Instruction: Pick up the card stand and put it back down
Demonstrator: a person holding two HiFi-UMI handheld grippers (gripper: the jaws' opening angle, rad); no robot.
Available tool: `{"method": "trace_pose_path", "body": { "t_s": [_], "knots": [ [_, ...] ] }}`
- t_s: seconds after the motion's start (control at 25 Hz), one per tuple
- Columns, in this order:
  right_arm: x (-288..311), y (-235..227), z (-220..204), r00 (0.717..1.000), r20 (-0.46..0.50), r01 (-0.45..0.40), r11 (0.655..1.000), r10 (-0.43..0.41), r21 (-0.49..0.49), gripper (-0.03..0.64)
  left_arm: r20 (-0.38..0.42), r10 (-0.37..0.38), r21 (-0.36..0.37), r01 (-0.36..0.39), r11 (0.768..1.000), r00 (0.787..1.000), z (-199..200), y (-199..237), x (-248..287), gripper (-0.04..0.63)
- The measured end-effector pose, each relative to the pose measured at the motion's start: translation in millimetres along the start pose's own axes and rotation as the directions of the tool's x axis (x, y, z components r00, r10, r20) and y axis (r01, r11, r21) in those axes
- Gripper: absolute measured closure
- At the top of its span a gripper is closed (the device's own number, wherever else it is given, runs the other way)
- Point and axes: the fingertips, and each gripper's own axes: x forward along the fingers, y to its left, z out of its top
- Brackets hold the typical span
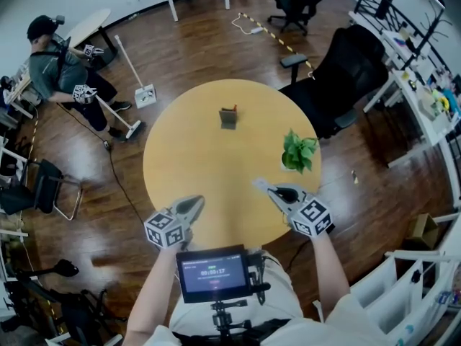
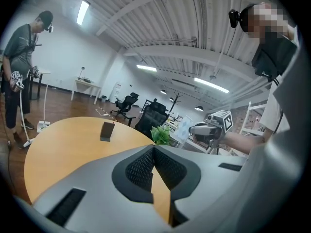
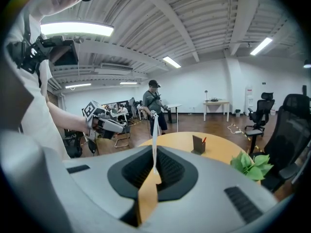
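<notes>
We see the card stand (image 1: 228, 117) upright on the surface (image 1: 180, 171), beyond and left of the plant (image 1: 299, 152), its broad face seemingly toward us. The left gripper (image 1: 196, 202) and right gripper (image 1: 259, 184) are each pressed together on nothing.

The right gripper (image 3: 154, 155) has its jaws closed together, nothing between them. Beyond them on the round table (image 3: 221, 150) the card stand (image 3: 198, 144) stands upright, with a plant (image 3: 250, 165) nearer on the right. The left gripper (image 3: 101, 121) hovers at left; a person (image 3: 154, 105) stands behind.
</notes>
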Motion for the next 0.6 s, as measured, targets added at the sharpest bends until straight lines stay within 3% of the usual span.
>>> {"method": "trace_pose_path", "body": {
  "t_s": [0.6],
  "knots": [
    [33.6,-14.0,-38.2,0.997,-0.054,-0.057,0.998,0.059,0.041,0.586,-0.037,0.045,-0.008,-0.045,0.999,0.998,-31.0,6.5,7.0,0.595]
  ]
}}
